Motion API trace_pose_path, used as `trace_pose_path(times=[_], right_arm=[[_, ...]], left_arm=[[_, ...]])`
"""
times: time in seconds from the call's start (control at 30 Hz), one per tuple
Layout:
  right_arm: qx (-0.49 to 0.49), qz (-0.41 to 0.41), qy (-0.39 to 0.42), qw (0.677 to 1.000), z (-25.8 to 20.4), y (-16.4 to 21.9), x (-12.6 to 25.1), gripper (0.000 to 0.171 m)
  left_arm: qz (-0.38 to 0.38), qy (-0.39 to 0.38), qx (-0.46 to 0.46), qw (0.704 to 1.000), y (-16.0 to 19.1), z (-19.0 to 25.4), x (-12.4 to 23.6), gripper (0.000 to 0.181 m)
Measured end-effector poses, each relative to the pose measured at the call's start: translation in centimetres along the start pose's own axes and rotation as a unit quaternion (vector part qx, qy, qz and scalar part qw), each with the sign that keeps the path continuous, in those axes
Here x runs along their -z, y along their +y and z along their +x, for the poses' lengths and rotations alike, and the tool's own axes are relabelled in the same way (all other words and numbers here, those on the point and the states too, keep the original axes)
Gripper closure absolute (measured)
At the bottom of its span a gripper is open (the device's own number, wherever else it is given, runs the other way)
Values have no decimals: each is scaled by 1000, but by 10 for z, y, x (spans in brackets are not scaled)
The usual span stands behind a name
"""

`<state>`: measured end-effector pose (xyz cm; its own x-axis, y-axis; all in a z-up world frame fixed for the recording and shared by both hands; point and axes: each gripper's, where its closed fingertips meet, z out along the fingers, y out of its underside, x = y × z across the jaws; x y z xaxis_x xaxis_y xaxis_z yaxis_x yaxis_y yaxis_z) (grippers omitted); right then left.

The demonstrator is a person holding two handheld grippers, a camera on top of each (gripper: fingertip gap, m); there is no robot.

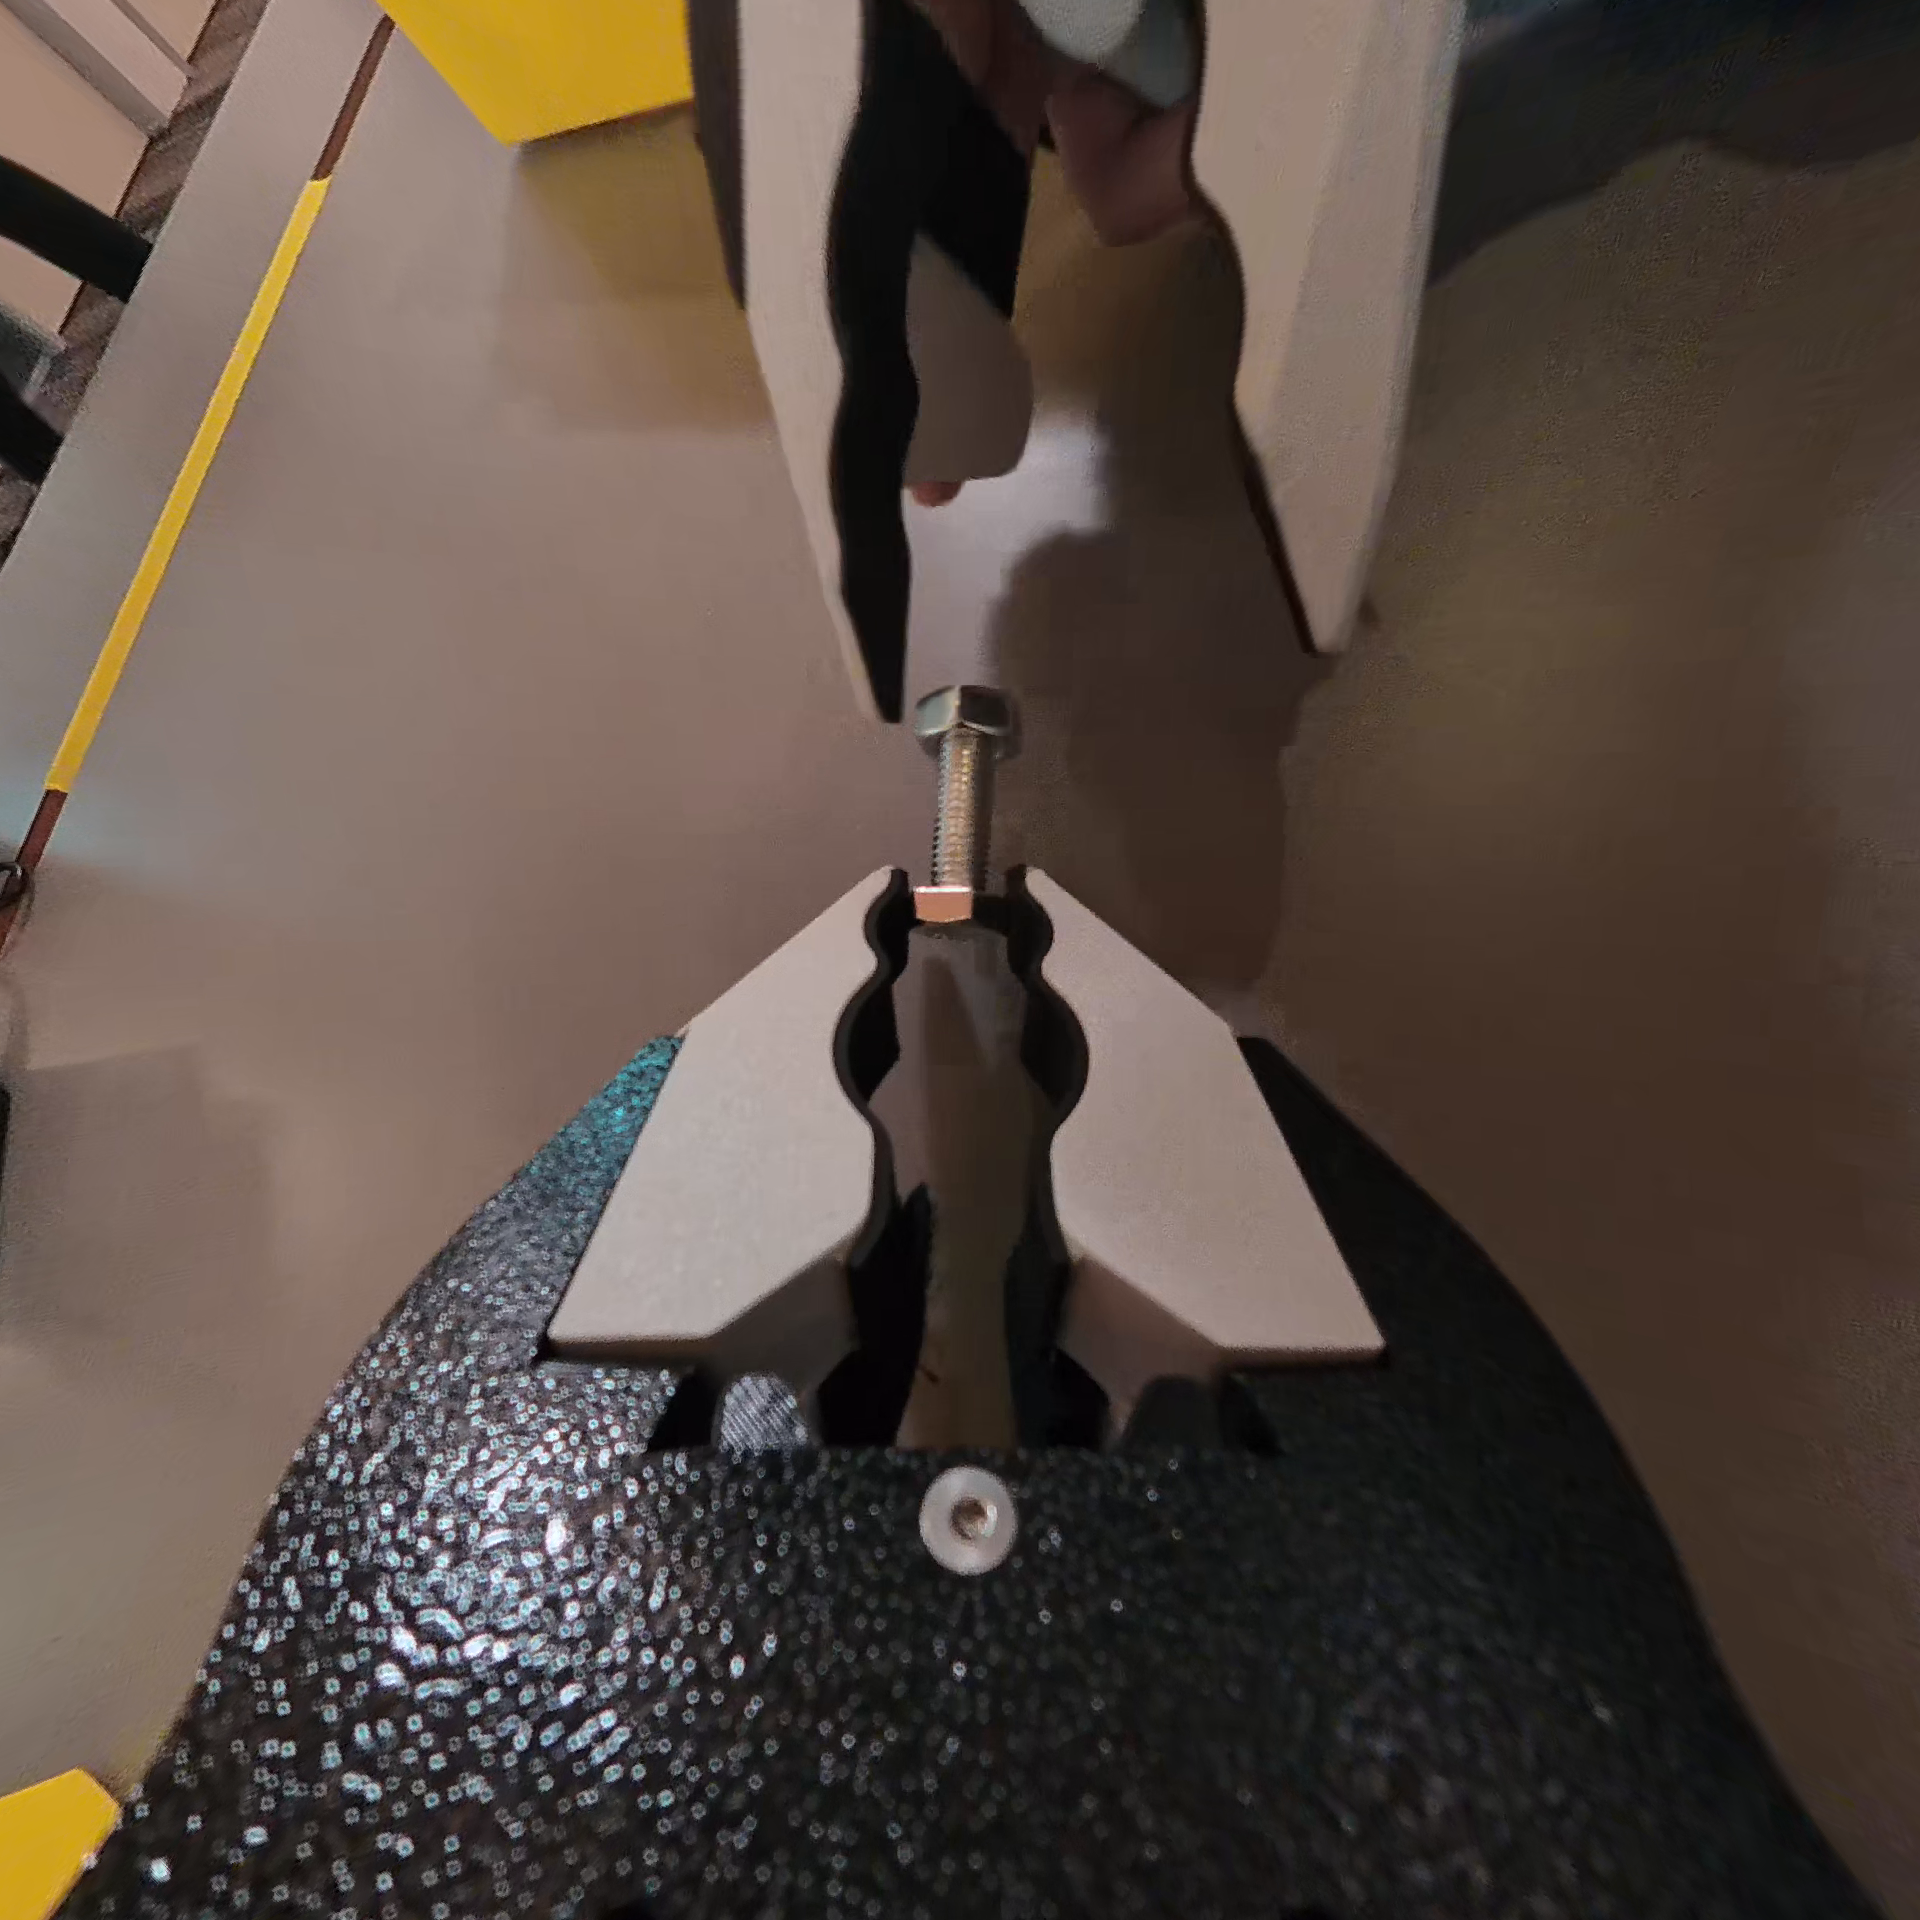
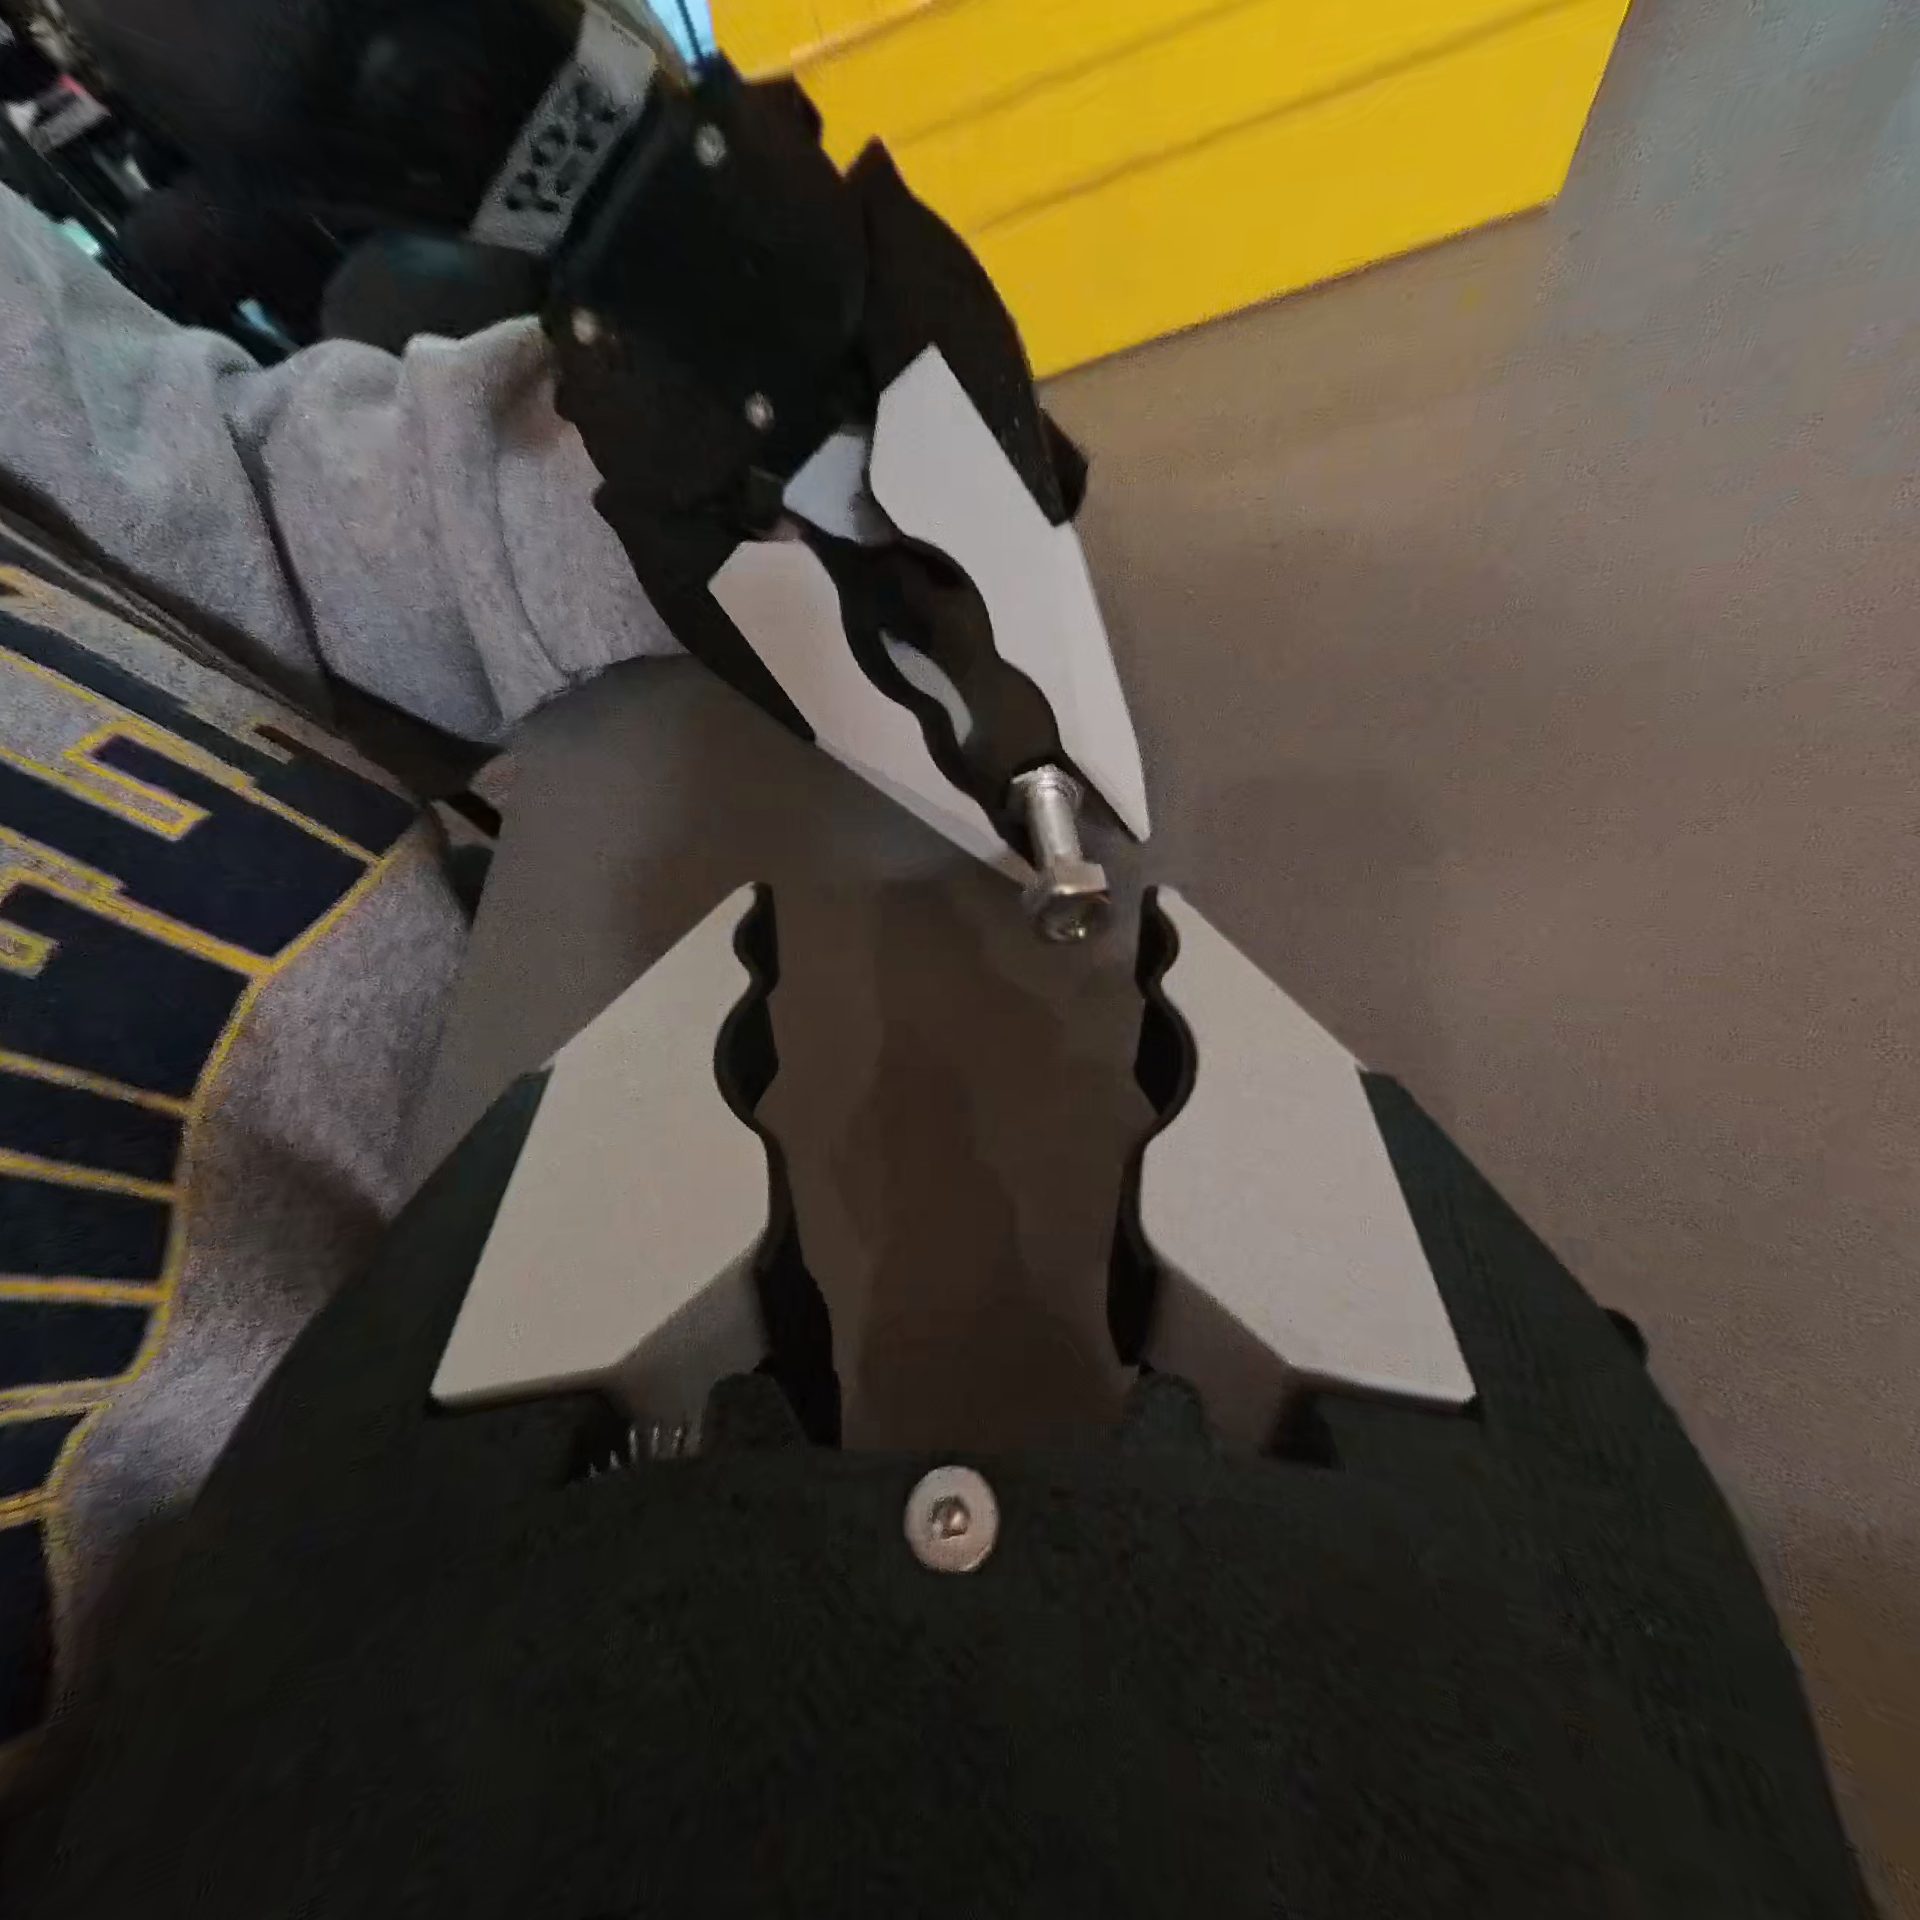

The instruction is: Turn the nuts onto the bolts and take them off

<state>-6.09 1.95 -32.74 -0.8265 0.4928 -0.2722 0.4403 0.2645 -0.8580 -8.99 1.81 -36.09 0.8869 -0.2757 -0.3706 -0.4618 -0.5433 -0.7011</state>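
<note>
My left gripper (image 1: 945,899) is clenched on the nut (image 1: 943,904), the bolt (image 1: 961,795) projecting forward from its tips above the grey table (image 1: 468,727). Beyond, my right gripper (image 1: 1101,675) stands released, straddling the bolt head; contact appears absent, though blur prevents certainty. I should centre the head, clamp squarely, then rotate along the axis
</note>
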Motion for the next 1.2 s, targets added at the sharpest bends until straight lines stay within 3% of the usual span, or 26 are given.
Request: trace_pose_path(times=[0.17, 0.3, 0.4, 0.57, 0.7, 0.73, 0.8, 0.87, 0.93, 1.0, 1.07, 1.2], right_arm=[[-5, -24, -14, 1000, -4, 4, -10, 97], [47, 79, -72, 993, -30, -31, 2, 113], [-6, 23, 1, 1000, 3, -10, 3, 113], [-68, -27, 3, 997, 11, 9, -7, 119], [-70, -17, 7, 997, 12, 1, -8, 141], [-65, -17, 17, 998, 15, 2, -6, 154], [-19, -23, 29, 999, 13, 1, -4, 155], [91, -40, 68, 993, 8, 1, -1, 154], [223, -34, 104, 969, -3, -10, 9, 155], [368, -32, 145, 918, -17, -23, 20, 155], [498, -42, 187, 846, -29, -35, 28, 154], [682, -107, 250, 679, -39, -49, 37, 155]], left_arm=[[1, 2, 1, 1000, 0, 0, 0, 164], [2, 0, 2, 1000, 0, -1, 0, 164], [3, 0, 1, 1000, 0, -1, 0, 164], [5, -1, 3, 1000, -1, -2, 1, 164], [10, -4, -1, 1000, -1, -2, 1, 164], [14, -4, -10, 1000, -2, -2, 2, 164], [15, 12, -16, 1000, -3, 2, 2, 164], [22, 48, 21, 998, -9, 9, 4, 164], [62, 89, 77, 991, -26, 13, 15, 164], [116, 151, 146, 971, -49, 18, 33, 164], [148, 243, 237, 929, -68, 23, 50, 164], [176, 401, 379, 815, -86, 28, 65, 164]])
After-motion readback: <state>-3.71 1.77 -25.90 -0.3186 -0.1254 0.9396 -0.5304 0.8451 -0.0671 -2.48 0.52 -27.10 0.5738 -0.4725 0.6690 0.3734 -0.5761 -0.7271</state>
